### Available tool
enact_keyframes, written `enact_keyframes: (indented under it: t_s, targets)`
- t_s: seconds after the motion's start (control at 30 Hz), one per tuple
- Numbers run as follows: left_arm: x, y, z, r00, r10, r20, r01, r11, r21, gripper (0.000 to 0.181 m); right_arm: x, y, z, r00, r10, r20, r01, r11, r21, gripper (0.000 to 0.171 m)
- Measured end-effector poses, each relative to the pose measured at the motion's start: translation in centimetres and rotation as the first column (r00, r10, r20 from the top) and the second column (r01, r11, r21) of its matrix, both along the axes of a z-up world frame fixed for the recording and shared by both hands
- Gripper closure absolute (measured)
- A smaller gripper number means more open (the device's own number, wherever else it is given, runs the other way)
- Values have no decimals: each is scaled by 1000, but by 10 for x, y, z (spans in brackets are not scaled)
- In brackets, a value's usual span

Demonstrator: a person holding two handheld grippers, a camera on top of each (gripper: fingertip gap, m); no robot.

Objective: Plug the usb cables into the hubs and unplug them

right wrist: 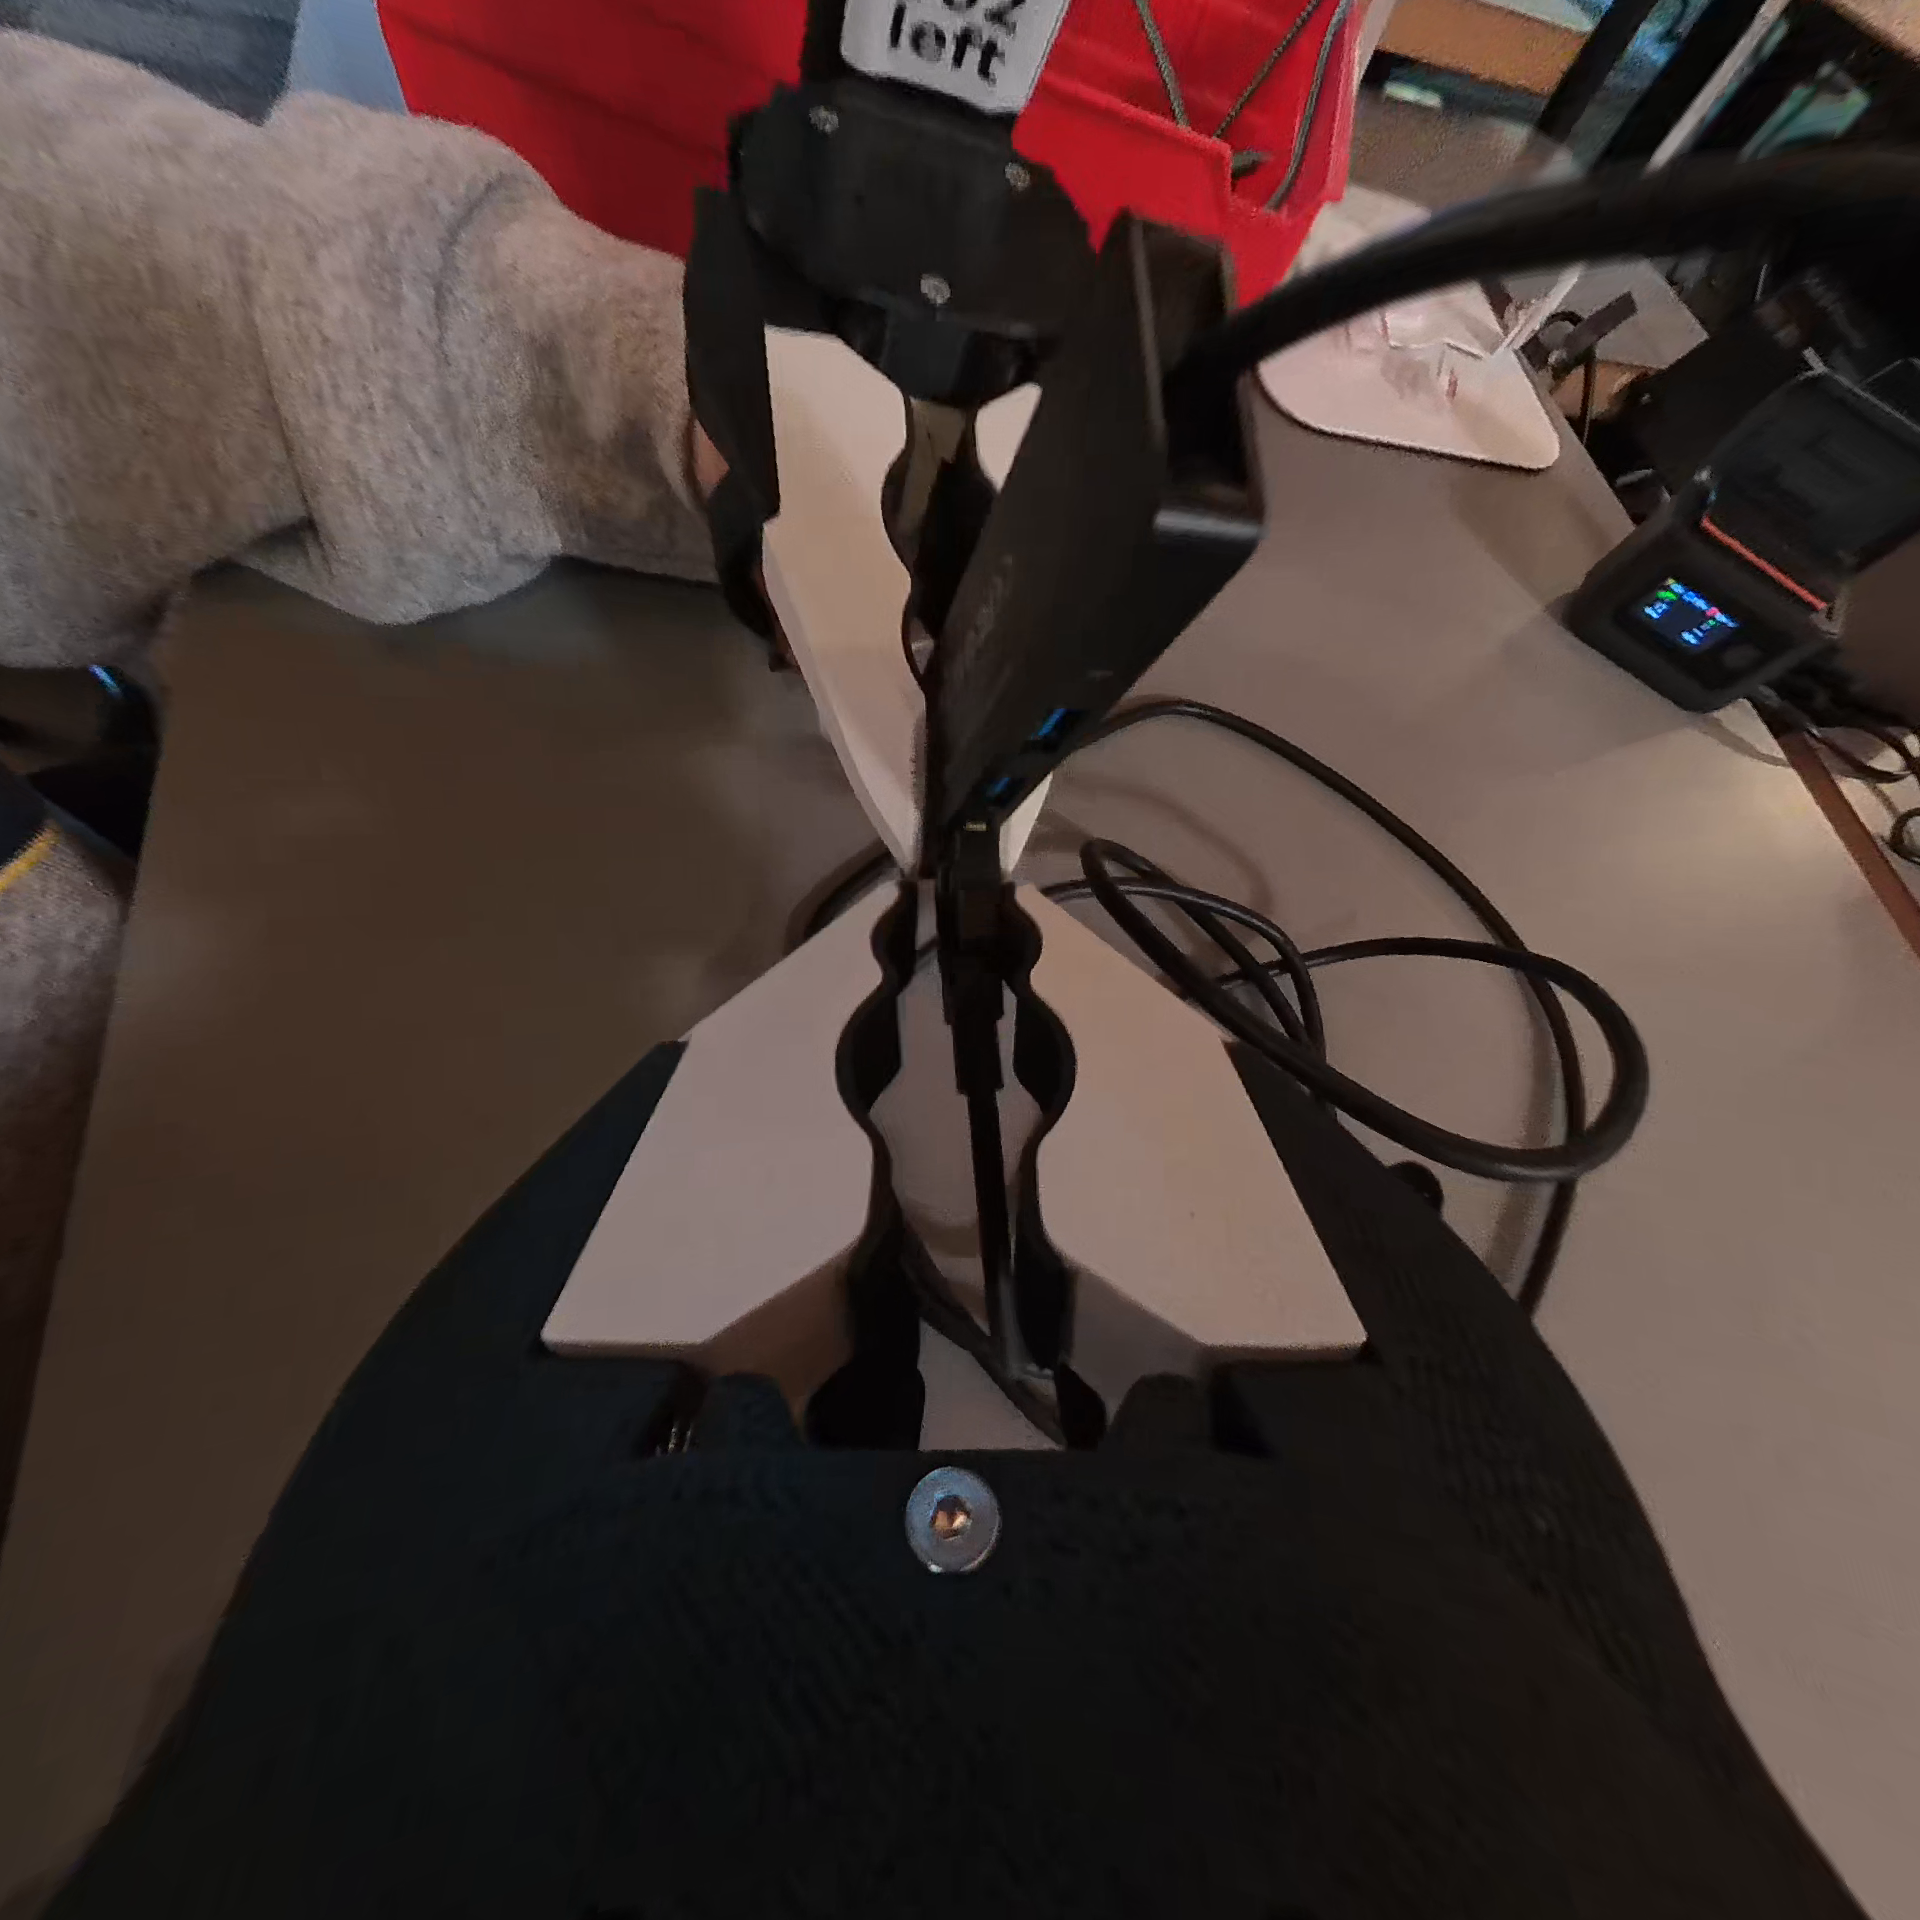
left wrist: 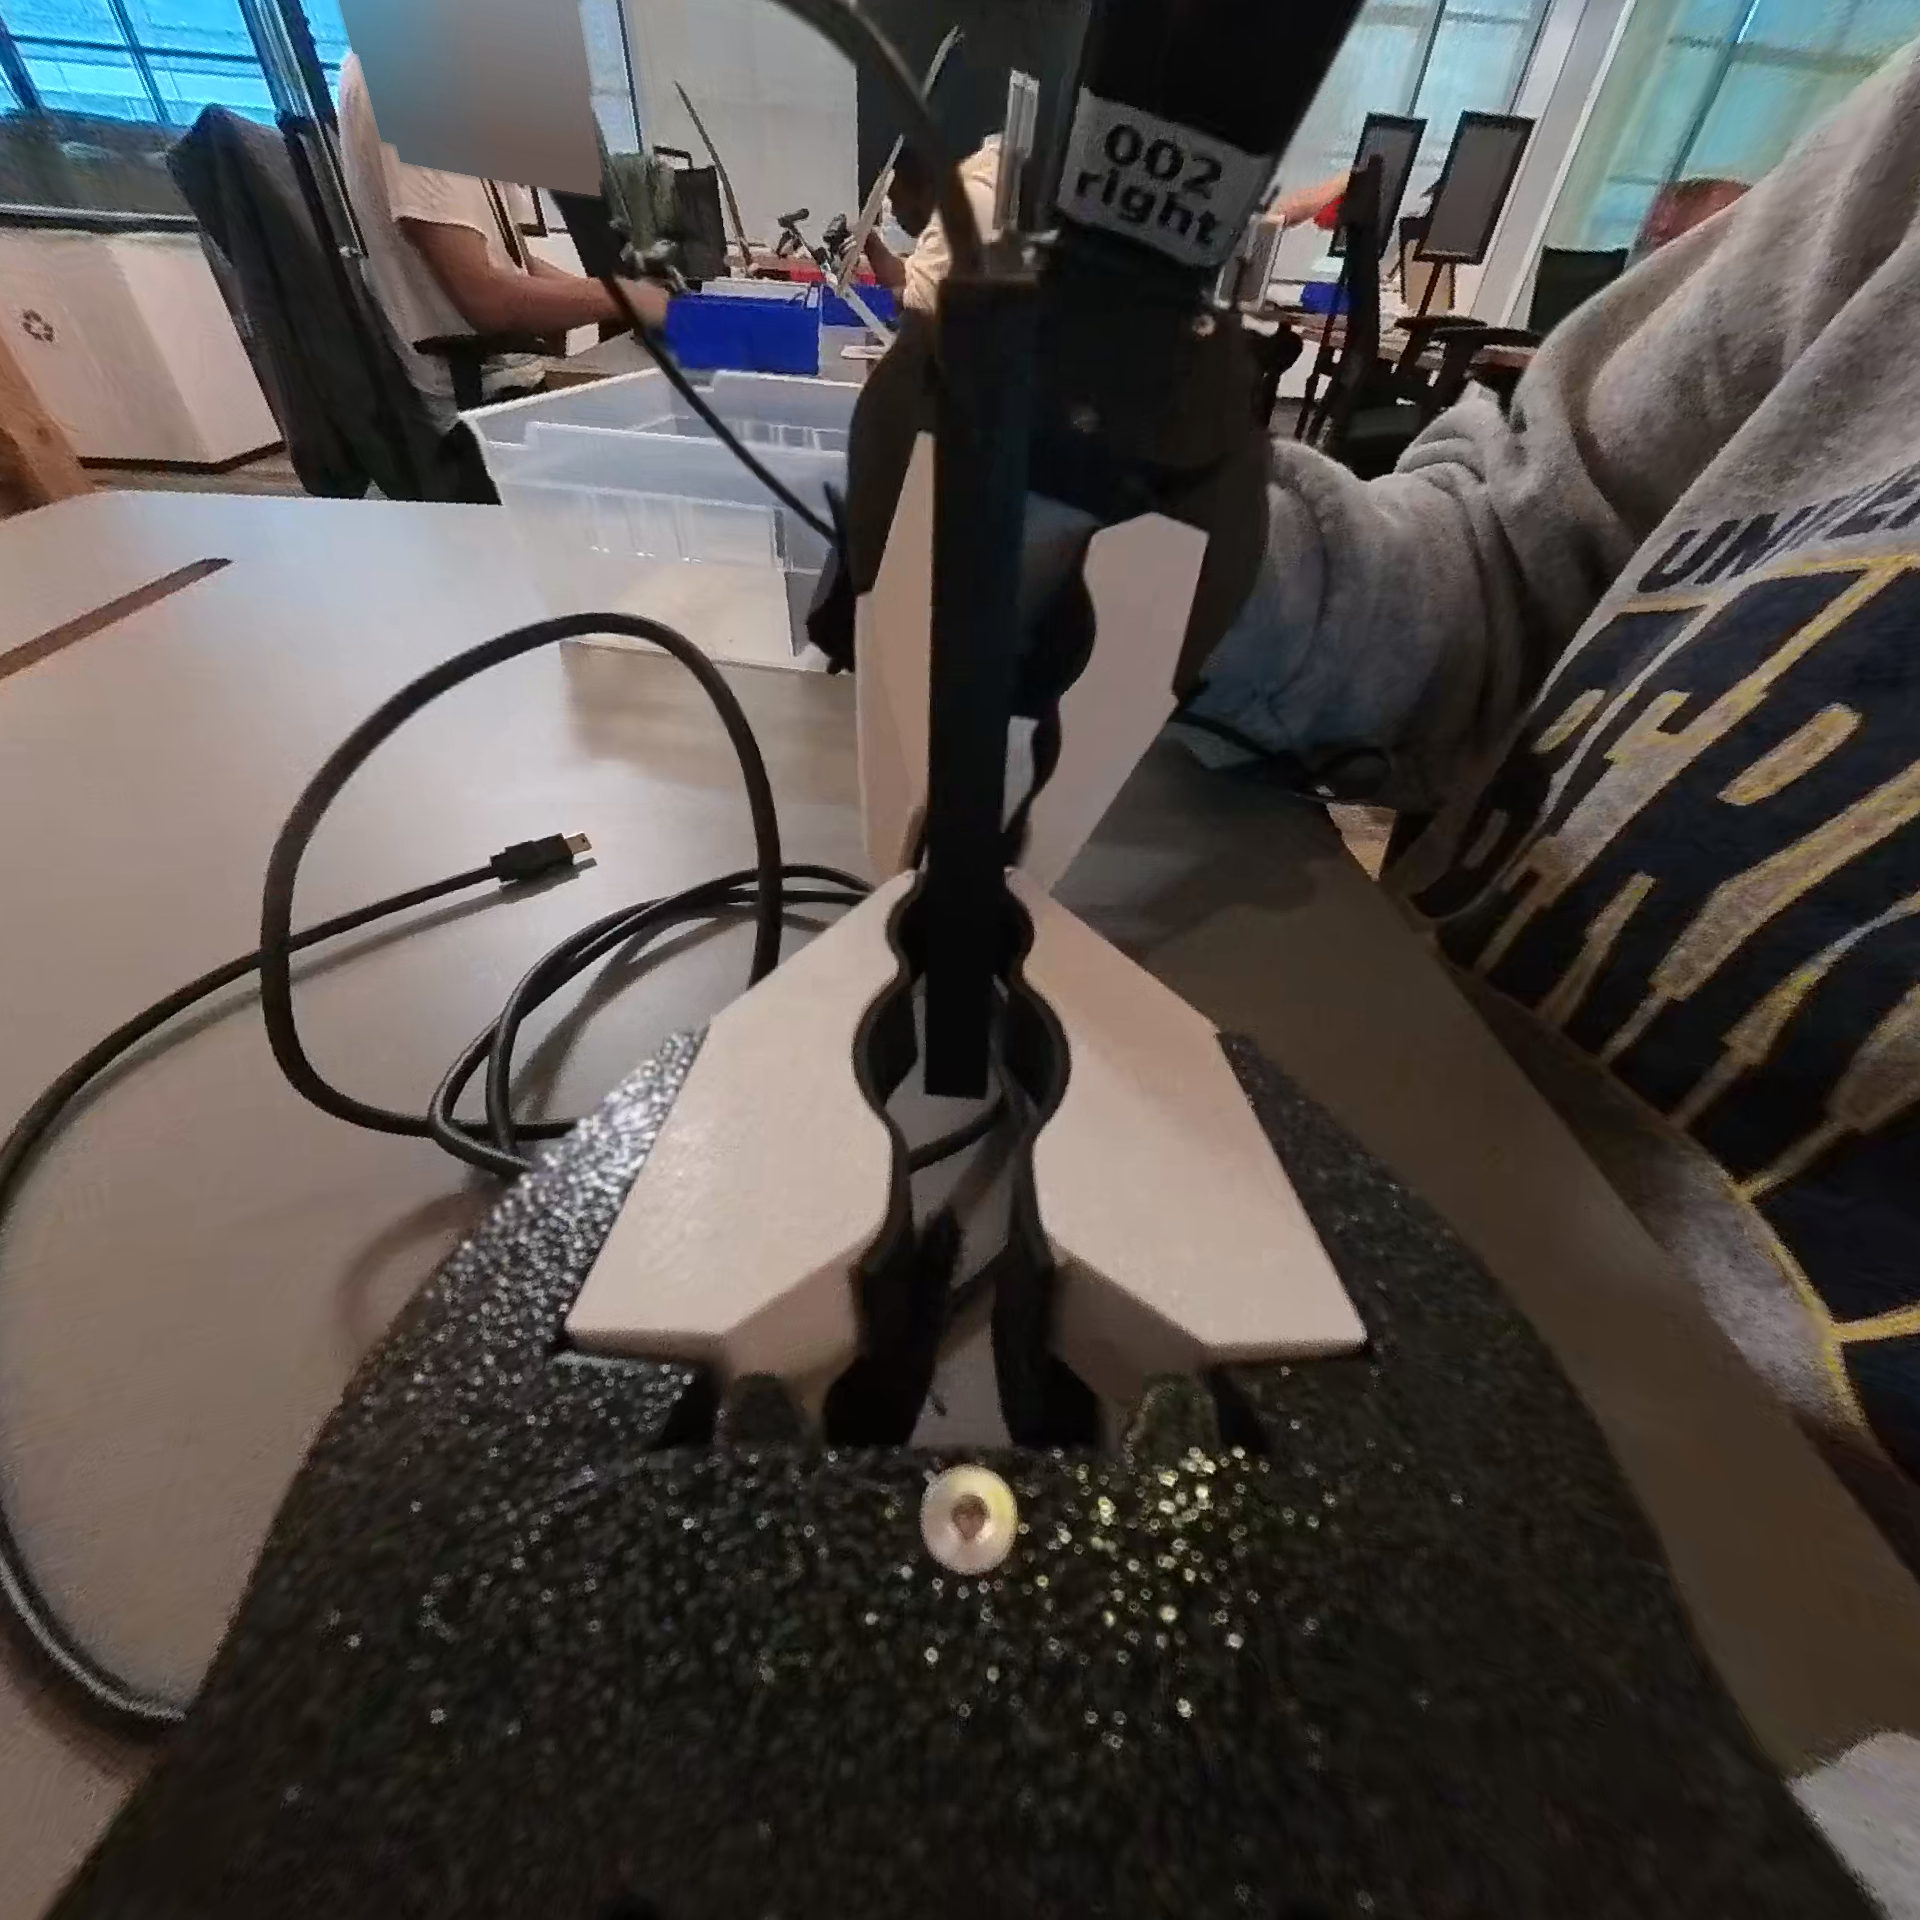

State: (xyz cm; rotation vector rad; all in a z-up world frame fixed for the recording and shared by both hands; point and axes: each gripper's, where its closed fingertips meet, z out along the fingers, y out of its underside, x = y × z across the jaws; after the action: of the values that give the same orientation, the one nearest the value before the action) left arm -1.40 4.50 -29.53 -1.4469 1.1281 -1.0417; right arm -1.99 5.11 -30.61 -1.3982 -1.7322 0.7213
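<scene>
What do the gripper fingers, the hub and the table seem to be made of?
Fingers: probably moulded or printed plastic, matte off-white, with sharp flat facets. Hub: probably hard plastic, smooth satin black with a faint sheen. Table: probably laminate, smooth light grey-beige; it shows soft reflections and no grain.

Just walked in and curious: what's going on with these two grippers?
A person holds a gripper in each hand above a table. The left gripper is shut on a USB hub; the right gripper is shut on a USB plug, its tip at a port on the hub's end. Whether it's seated, I can't tell.
</scene>
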Motion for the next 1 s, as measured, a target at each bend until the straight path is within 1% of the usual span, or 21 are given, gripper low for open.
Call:
enact_keyframes:
  t_s: [0.1,0.2,0.33,0.4,0.43,0.5,0.57,0.6,0.67,0.7,0.73,0.8,0.83,0.87,0.93,1.0]
  targets:
    - [0,-3,3,1000,-16,12,16,1000,12,172,-1,-1,4,999,4,-39,-4,1000,-3,162]
    - [0,-13,1,997,-72,-7,73,997,29,172,0,-11,1,998,53,-16,-52,997,52,162]
    - [10,-21,2,992,-123,4,123,992,13,172,8,-23,1,993,115,12,-115,993,-19,163]
    - [16,-14,5,996,-85,-2,85,995,46,172,13,-18,3,997,71,23,-71,997,-10,163]
    - [19,-12,9,998,-64,1,64,995,74,172,16,-15,6,999,25,34,-26,999,22,163]
    - [22,-15,18,997,-71,27,68,992,111,171,20,-16,16,999,-41,30,38,995,92,163]
    - [27,-26,22,990,-135,45,129,985,114,172,23,-28,22,1000,-7,27,5,996,89,164]
    - [30,-32,21,985,-167,42,161,981,106,172,26,-35,23,999,30,31,-32,998,50,164]
    - [37,-35,21,983,-182,31,178,980,89,172,33,-40,22,997,74,39,-73,997,-21,163]
    - [38,-34,23,984,-172,35,168,981,97,172,34,-38,23,997,64,34,-63,998,-29,163]
    - [37,-31,26,987,-154,40,149,982,114,172,33,-36,25,999,39,23,-38,999,-11,164]
    - [32,-24,29,993,-109,38,103,984,147,172,30,-29,28,999,-35,17,33,995,94,164]
    - [30,-26,30,993,-111,42,103,982,159,172,28,-28,30,999,-52,16,49,989,138,164]
    - [29,-32,32,989,-139,53,130,979,157,172,27,-33,32,999,-37,5,36,990,138,164]
    - [33,-42,33,981,-188,56,178,973,144,172,30,-45,35,999,38,-2,-38,998,51,163]
    - [38,-45,32,976,-211,58,202,971,124,172,36,-50,35,996,91,12,-91,996,-13,163]
